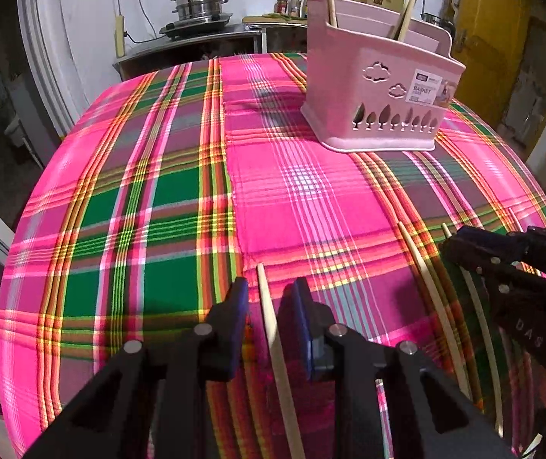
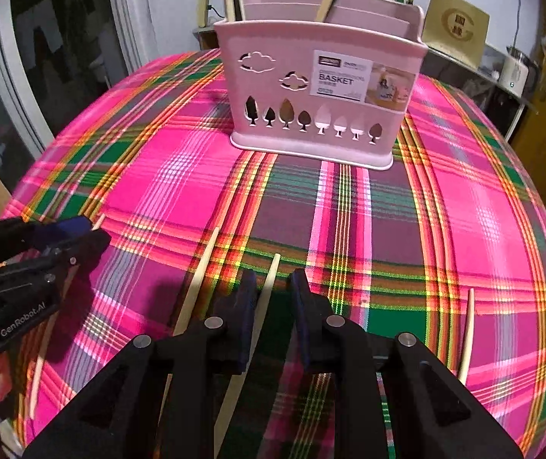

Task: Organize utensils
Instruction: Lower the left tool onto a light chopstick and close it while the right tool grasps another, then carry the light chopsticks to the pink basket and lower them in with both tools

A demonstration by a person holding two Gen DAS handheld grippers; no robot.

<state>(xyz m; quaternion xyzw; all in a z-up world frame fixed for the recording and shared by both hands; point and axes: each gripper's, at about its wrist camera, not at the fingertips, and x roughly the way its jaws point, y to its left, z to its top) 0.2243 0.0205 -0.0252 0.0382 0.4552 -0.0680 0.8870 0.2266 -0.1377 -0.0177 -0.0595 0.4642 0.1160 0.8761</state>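
1. I'm seeing the tablecloth (image 1: 181, 199) showing pink, green, yellow and orange plaid.
2. I'm looking at a pale pink basket (image 2: 296, 61) carrying cloud and tree cut-outs.
3. I'm noting the chopsticks (image 2: 206, 260) showing pale cream.

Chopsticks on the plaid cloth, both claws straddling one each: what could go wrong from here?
1. The left claw has its chopstick between the pads with gaps on both sides; closing might roll it or pinch it askew.
2. The right claw works close to a neighbouring chopstick, which could get nudged.
3. The pink basket already holds upright sticks; a tilted chopstick may catch its rim or knock them.
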